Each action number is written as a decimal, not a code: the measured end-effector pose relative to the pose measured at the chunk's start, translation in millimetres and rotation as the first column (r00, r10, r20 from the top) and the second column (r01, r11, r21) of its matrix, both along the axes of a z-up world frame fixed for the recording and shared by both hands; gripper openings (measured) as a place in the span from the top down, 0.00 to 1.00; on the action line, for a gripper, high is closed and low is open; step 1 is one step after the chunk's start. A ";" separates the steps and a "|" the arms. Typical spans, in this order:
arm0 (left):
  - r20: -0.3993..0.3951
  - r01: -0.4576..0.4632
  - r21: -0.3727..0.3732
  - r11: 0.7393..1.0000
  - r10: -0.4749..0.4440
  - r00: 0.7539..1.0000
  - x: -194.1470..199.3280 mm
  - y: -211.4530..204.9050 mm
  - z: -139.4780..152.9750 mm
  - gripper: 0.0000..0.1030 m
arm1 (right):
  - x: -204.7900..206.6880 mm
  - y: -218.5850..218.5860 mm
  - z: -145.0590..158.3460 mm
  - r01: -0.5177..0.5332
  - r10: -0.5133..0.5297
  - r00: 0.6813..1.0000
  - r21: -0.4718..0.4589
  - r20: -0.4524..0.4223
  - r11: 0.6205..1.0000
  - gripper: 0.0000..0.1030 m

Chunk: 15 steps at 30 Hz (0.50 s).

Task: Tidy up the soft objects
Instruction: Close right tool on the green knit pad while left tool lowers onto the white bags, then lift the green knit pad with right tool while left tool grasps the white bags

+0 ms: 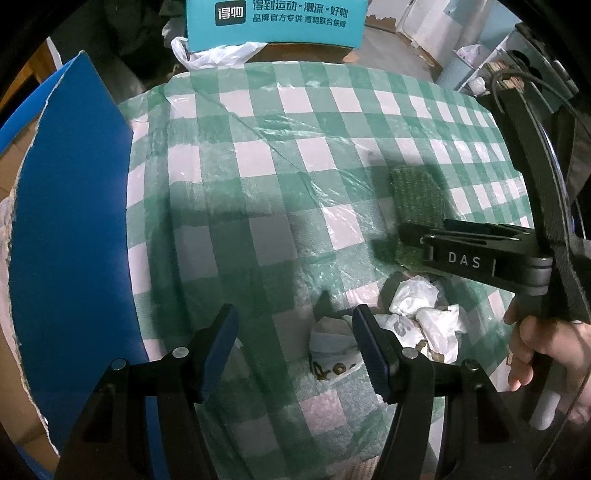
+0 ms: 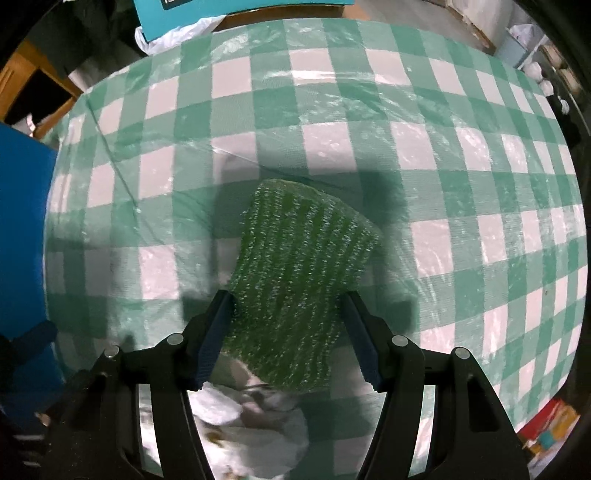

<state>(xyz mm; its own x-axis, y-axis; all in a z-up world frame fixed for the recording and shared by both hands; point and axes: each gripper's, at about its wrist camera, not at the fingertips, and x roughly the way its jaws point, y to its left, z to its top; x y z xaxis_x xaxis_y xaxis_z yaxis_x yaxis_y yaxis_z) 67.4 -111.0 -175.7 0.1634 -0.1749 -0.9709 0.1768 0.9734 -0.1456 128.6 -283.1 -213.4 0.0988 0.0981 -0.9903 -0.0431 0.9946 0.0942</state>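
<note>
A green fuzzy knitted cloth (image 2: 295, 273) lies on the green-and-white checked tablecloth (image 2: 369, 129). My right gripper (image 2: 288, 314) is open with its jaws on either side of the cloth's near part, not closed on it. The cloth (image 1: 417, 199) and the right gripper (image 1: 410, 236) over it also show in the left wrist view. My left gripper (image 1: 295, 332) is open and empty above the table, just left of crumpled white cloths (image 1: 417, 314) and a pale printed cloth (image 1: 332, 347). White cloths (image 2: 251, 417) lie under my right gripper too.
A blue board (image 1: 70, 229) stands along the table's left edge. A teal printed box (image 1: 273, 22) and a white plastic bag (image 1: 214, 55) sit behind the far edge. Shelves (image 1: 491, 62) stand at the far right. A colourful packet (image 2: 550, 428) lies past the right edge.
</note>
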 end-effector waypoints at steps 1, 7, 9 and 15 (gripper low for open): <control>0.002 0.004 -0.001 1.000 -0.004 1.000 0.1 -1.0 0.1 0.36 | -2.1 -3.1 0.3 -0.002 0.002 1.000 0.002 0.007 1.000 0.46; 0.032 0.057 0.016 0.998 -0.058 0.998 -3.2 -11.6 5.6 0.36 | -4.6 -17.4 3.7 0.005 -0.005 1.000 0.006 0.029 1.000 0.83; 0.041 0.087 0.024 0.996 -0.087 0.995 -5.2 -16.7 7.7 0.33 | -4.5 -26.6 4.1 0.017 -0.018 1.000 0.023 0.025 1.000 0.85; 0.073 0.201 0.032 0.979 -0.202 0.977 -11.4 -35.3 16.8 0.29 | -13.0 -46.7 24.3 0.032 -0.035 0.997 0.041 0.071 0.999 0.85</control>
